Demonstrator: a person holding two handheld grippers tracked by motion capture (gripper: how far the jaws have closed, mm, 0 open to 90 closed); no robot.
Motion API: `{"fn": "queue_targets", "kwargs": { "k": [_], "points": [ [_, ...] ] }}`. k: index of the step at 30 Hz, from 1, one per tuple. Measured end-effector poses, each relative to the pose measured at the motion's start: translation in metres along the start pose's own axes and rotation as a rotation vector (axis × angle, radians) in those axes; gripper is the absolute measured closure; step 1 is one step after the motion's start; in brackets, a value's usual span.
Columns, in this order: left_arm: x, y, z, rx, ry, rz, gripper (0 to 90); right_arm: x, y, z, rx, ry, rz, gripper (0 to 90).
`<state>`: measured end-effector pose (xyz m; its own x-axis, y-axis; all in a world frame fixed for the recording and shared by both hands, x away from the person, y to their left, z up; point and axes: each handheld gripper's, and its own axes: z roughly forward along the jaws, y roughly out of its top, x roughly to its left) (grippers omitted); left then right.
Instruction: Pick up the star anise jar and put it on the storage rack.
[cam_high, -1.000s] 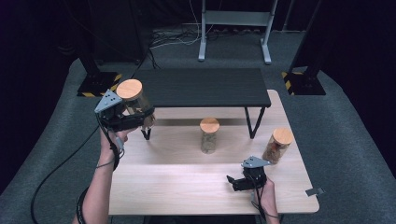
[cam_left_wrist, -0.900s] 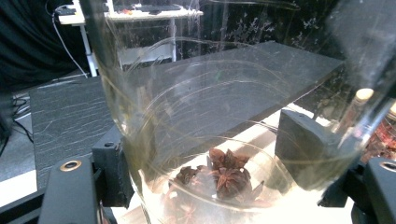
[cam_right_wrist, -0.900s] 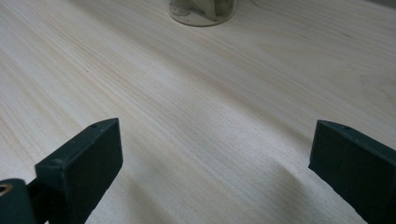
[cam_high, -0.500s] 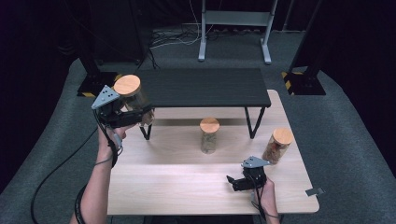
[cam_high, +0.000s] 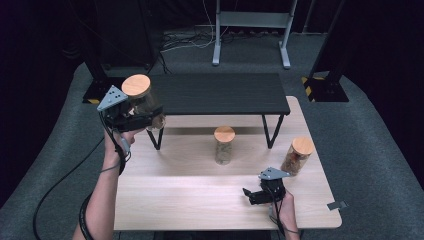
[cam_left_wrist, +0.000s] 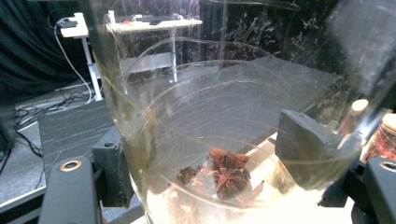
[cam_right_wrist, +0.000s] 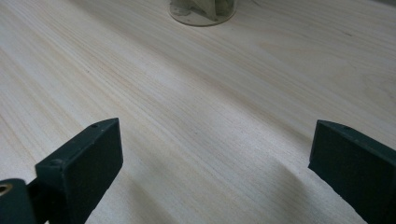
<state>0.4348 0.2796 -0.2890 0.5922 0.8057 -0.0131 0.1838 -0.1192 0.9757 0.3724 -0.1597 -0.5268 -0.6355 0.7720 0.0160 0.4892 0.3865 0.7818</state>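
left gripper (cam_high: 150, 119) drifted left, raised | clamping jar (cam_high: 142, 97)

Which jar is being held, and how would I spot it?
Start at the black shelf standing on the wooden table. At its left end, the left tool holds a glass jar with a wooden lid in the air. Unlike the two jars standing on the table, it contains star anise.
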Motion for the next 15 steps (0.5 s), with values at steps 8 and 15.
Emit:
{"fn": "queue_targets", "kwargs": {
  "k": [8, 15],
  "points": [
    [0.002, 0.009, 0.004, 0.007, 0.006, 0.009, 24.8, 0.0, 0.0, 0.0, 0.0, 0.001, 0.002, 1.8],
    [0.005, 0.015, 0.011, 0.018, 0.013, 0.016, 24.8, 0.0, 0.0, 0.0, -0.002, 0.002, 0.003, 1.8]
  ]
}}
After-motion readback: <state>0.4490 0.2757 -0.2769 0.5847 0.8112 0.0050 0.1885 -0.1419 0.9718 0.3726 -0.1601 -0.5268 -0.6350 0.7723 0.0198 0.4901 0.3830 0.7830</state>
